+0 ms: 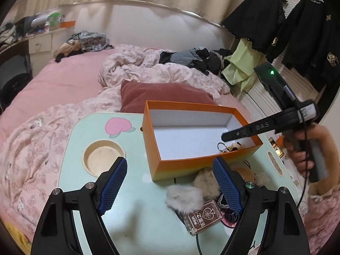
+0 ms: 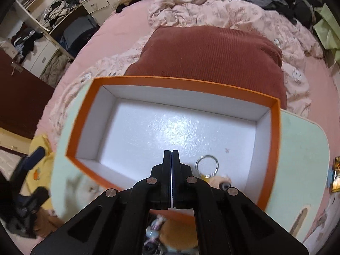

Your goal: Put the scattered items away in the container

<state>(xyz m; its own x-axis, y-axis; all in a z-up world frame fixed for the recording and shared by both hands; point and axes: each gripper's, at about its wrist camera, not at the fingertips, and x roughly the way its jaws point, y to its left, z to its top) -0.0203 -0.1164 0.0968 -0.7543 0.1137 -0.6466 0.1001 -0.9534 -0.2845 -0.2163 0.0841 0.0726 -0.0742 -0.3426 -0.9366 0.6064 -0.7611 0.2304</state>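
An orange box (image 1: 187,166) with a white inside stands on a mint lap table (image 1: 131,223). A plush keychain with a metal ring (image 1: 228,147) lies in the box's near right corner; the ring (image 2: 207,163) shows beside my right gripper (image 2: 171,152). That gripper is shut with nothing between its fingers, hanging over the box (image 2: 170,78). In the left wrist view the right gripper (image 1: 225,137) points down into the box. My left gripper (image 1: 170,167) stands open before the box. Near its right finger lie a grey fur pompom (image 1: 183,196), a beige plush (image 1: 207,181) and a brown card tag (image 1: 201,217).
The table has a round cup recess (image 1: 103,159) at the left and rests on a pink bed (image 1: 53,89). A dark red cushion (image 2: 208,53) lies behind the box. A person's hand (image 1: 301,148) holds the right gripper. Black clothes (image 1: 276,21) hang at the right.
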